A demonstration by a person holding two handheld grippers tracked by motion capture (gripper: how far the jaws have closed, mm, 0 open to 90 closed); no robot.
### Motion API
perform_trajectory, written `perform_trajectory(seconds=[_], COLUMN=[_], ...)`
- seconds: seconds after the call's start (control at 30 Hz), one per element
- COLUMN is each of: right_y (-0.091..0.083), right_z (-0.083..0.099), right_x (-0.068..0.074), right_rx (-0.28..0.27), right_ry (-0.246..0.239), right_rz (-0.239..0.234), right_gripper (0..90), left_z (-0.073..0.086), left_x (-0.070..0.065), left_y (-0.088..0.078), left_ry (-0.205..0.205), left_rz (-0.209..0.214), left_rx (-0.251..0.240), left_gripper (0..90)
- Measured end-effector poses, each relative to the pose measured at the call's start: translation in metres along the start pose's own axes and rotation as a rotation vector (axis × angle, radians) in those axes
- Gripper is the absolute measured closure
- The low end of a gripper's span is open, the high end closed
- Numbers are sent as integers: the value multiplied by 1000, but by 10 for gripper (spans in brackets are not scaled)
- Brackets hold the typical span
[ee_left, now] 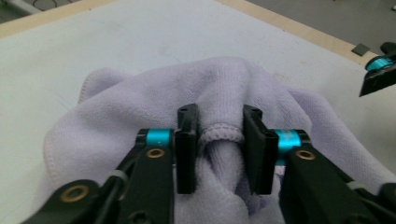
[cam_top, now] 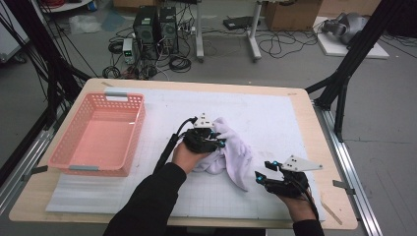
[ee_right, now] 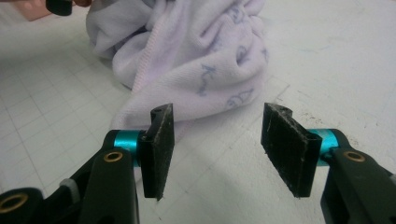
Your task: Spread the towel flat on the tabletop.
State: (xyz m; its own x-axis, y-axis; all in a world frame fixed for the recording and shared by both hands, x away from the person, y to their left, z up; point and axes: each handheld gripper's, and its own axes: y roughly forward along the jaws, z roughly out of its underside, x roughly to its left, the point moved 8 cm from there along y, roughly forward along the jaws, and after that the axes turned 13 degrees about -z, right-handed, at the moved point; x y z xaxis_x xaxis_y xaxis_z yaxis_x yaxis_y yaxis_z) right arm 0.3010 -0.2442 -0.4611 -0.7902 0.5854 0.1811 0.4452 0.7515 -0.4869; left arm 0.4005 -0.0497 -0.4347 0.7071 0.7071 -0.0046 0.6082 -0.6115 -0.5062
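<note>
A crumpled pale lilac towel (cam_top: 231, 153) lies in the middle of the white gridded mat (cam_top: 275, 113). My left gripper (cam_top: 217, 142) rests on its left side. In the left gripper view the jaws (ee_left: 219, 122) pinch a raised fold of the towel (ee_left: 224, 84), whose hem shows between the pads. My right gripper (cam_top: 263, 171) sits on the mat just right of the towel's near corner, open. In the right gripper view its pads (ee_right: 161, 140) stand wide apart with bare mat between them, and the towel (ee_right: 201, 60), with faint blue print, lies just beyond them.
A pink plastic basket (cam_top: 125, 101) with nothing in it stands at the table's left side. The wooden table edge (cam_top: 314, 147) runs along the right of the mat. The right gripper's tip (ee_left: 380, 70) shows at the far right of the left gripper view.
</note>
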Motion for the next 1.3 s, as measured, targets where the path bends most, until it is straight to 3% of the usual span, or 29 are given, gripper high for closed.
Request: perform_trajectory(seconds=[0.17, 0.23, 0.3, 0.33, 0.37, 0.5, 0.57, 0.83, 1.07, 1.2, 1.23, 1.27, 1.3], right_y=[-1, -1, -3, -3, -3, -2, -2, 9, 42, 75, 75, 93, 93], right_z=[0, -1, -3, -3, -3, -6, -8, -20, -42, -54, -54, -59, -59], right_x=[-1, -2, -4, -5, -5, -8, -11, -17, -21, -14, -14, -9, -9], right_rx=[-2, -5, -14, -12, -12, -26, -30, -27, -30, -9, -9, 6, 6], right_ry=[-3, -4, 0, 3, 3, 19, 20, 16, 40, 66, 66, 80, 80], right_rz=[11, 16, 32, 36, 36, 53, 60, 60, 31, -41, -41, -93, -93], right_gripper=[438, 437, 436, 435, 435, 432, 433, 424, 409, 388, 388, 363, 363], left_z=[3, 8, 14, 20, 20, 35, 46, 78, 94, 95, 96, 96, 96], left_x=[2, 5, 9, 11, 11, 13, 15, 13, 8, 9, 9, 9, 9], left_y=[-17, -29, -42, -55, -55, -80, -96, -126, -139, -138, -138, -138, -137], left_ry=[12, 13, 44, 39, 39, 41, 24, -17, -2, -5, -2, -2, -1], left_rz=[12, 7, -18, -20, -20, -19, -25, -14, -10, -7, -7, -4, -4], left_rx=[-21, -37, -43, -59, -59, -74, -77, -72, -54, -54, -54, -54, -55], left_gripper=[734, 734, 736, 737, 739, 746, 750, 758, 772, 774, 774, 774, 774])
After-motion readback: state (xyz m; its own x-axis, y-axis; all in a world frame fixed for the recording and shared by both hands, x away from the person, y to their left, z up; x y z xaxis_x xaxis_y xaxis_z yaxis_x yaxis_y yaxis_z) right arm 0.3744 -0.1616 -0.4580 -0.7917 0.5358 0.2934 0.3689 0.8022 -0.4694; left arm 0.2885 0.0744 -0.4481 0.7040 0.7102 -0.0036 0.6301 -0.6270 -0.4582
